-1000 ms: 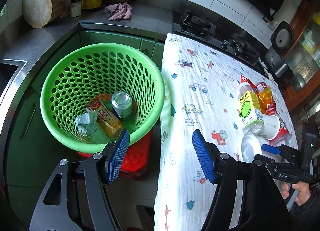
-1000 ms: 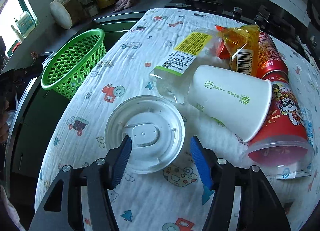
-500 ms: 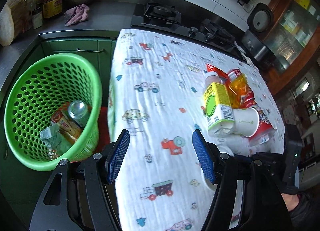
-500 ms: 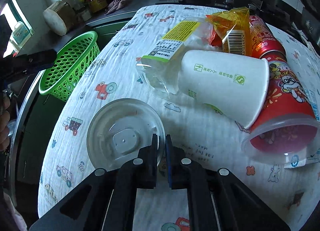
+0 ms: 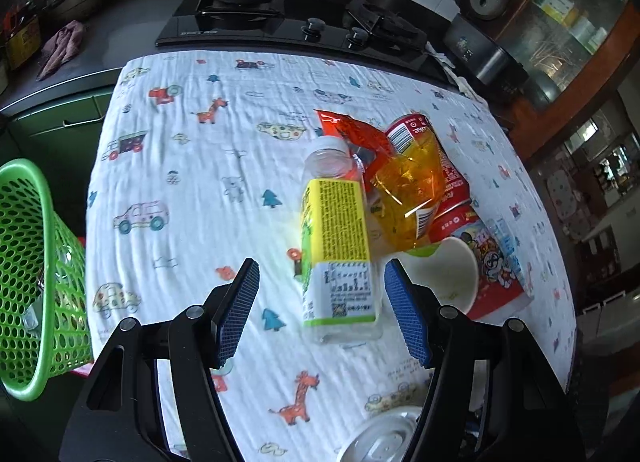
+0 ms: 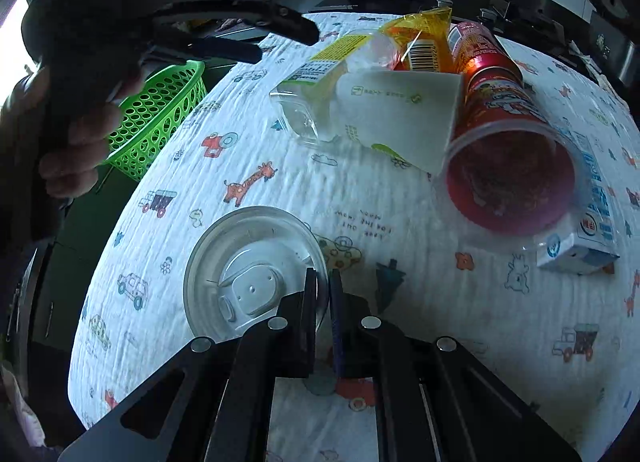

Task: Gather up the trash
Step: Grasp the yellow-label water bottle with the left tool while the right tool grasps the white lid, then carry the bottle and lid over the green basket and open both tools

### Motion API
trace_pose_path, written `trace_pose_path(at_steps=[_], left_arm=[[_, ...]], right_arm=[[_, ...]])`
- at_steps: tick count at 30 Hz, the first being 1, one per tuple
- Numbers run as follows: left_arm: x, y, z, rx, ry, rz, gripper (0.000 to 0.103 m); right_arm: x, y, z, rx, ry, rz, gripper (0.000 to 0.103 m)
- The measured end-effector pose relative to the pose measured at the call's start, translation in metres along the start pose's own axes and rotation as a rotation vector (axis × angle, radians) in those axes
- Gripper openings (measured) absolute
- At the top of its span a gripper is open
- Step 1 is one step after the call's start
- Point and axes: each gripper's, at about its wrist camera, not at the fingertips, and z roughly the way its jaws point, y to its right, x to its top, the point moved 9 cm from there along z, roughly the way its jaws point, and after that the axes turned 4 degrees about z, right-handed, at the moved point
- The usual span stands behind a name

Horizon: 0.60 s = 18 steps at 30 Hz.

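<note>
- The right tool (image 6: pixel 323 282) is clenched on the near rim of the clear plastic lid (image 6: pixel 252 278), which lies on the patterned cloth (image 6: pixel 400 222) near the desk's front edge.
- The left tool (image 5: pixel 320 298) is released, its blue pads (image 5: pixel 236 310) standing wide apart above the cloth, with the base of the yellow-labelled bottle (image 5: pixel 340 246) seen between them; no contact shows.
- The rest of the trash is heaped toward the desk's right side: the bottle on its side, a white paper cup (image 6: pixel 400 110) leaning on it, an orange wrapper (image 5: pixel 408 190), a red tube can (image 6: pixel 504 134) with its open mouth toward the camera, and a small blue-and-white carton (image 6: pixel 580 246) just beside that mouth.
- Open cloth runs from the heap leftward to the desk's left edge, bare of things.
- The green basket (image 5: pixel 28 262) stands below and beside that left edge, its rim lower than the desk top.
- Behind the desk's far edge sits a black gas hob (image 5: pixel 288 18), close against the cloth.
- In the left wrist view the basket is cut off by the frame and its contents are hard to make out; the lid shows only as a sliver at the bottom.
- In the right wrist view the person's hand (image 6: pixel 76 134) with the left tool's dark body covers the upper left corner and part of the basket.
- The can hides most of the carton, and the cup hides the bottle's middle.
</note>
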Motion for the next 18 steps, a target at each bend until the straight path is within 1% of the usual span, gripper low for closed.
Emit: trace_pose_path(at_steps=[3, 9, 10, 13, 16, 18], left_arm=[[0.011, 0.006, 0.018, 0.018, -0.025, 0.011, 0.065], [0.022, 0.007, 0.043, 0.026, -0.063, 0.007, 0.063], [0.023, 0.008, 0.048, 0.029, -0.073, 0.01, 0.062], [0.024, 0.009, 0.058, 0.027, -0.102, 0.007, 0.053], [0.025, 0.006, 0.065, 0.043, -0.112, 0.003, 0.048], [0.024, 0.006, 0.067, 0.044, -0.111, 0.006, 0.047]], right_arm=[[-0.007, 0.004, -0.005, -0.003, -0.003, -0.003, 0.007], [-0.016, 0.011, -0.011, -0.003, -0.006, -0.005, 0.007], [-0.017, 0.012, -0.011, -0.003, -0.008, -0.004, 0.007], [-0.019, 0.014, -0.01, -0.001, -0.013, 0.002, 0.007], [-0.02, 0.015, -0.009, 0.0, -0.015, 0.009, 0.007], [-0.019, 0.015, -0.009, -0.001, -0.015, 0.008, 0.007]])
